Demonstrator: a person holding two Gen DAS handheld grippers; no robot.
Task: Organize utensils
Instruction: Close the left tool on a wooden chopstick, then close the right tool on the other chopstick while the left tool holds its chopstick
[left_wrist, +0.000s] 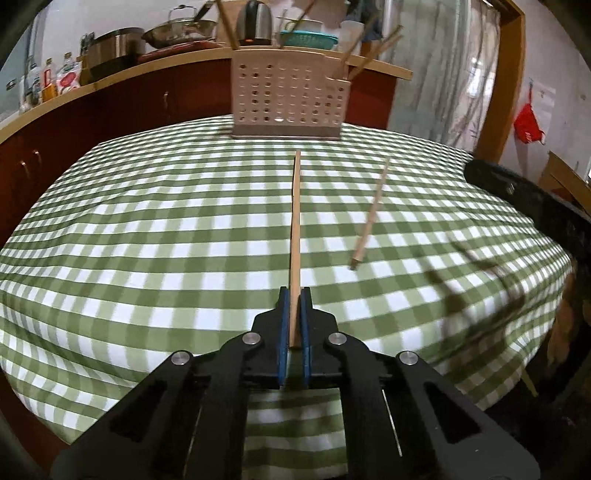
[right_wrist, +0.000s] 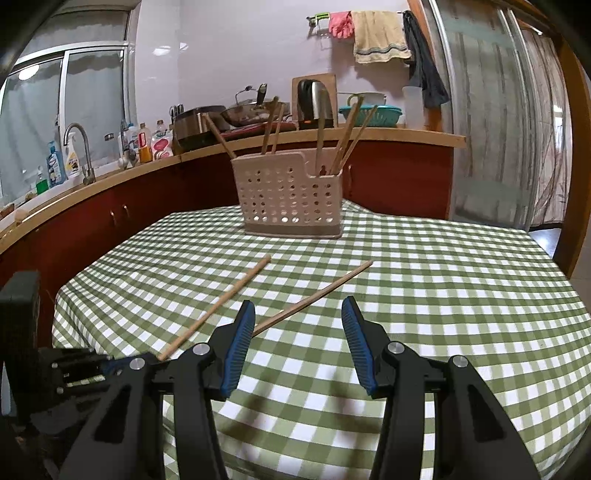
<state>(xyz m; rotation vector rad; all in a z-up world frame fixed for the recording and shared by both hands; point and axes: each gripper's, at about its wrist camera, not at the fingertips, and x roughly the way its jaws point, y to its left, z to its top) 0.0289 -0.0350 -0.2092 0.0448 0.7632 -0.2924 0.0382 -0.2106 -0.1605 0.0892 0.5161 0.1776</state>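
My left gripper (left_wrist: 294, 295) is shut on a wooden chopstick (left_wrist: 295, 236) that points ahead toward the beige perforated utensil holder (left_wrist: 290, 101); this held chopstick also shows in the right wrist view (right_wrist: 218, 304). A second chopstick (left_wrist: 370, 214) lies loose on the green checked tablecloth (left_wrist: 147, 221), to the right of the held one. In the right wrist view my right gripper (right_wrist: 298, 314) is open and empty above the cloth, with the loose chopstick (right_wrist: 317, 295) just ahead of its left finger. The holder (right_wrist: 290, 195) has several chopsticks standing in it.
A red cabinet with a wooden counter (right_wrist: 110, 173) curves behind the table, carrying a kettle (right_wrist: 314, 103), pots, bottles and a tap. A sliding glass door (right_wrist: 491, 122) stands at the right. The left gripper body (right_wrist: 55, 369) shows at the right wrist view's lower left.
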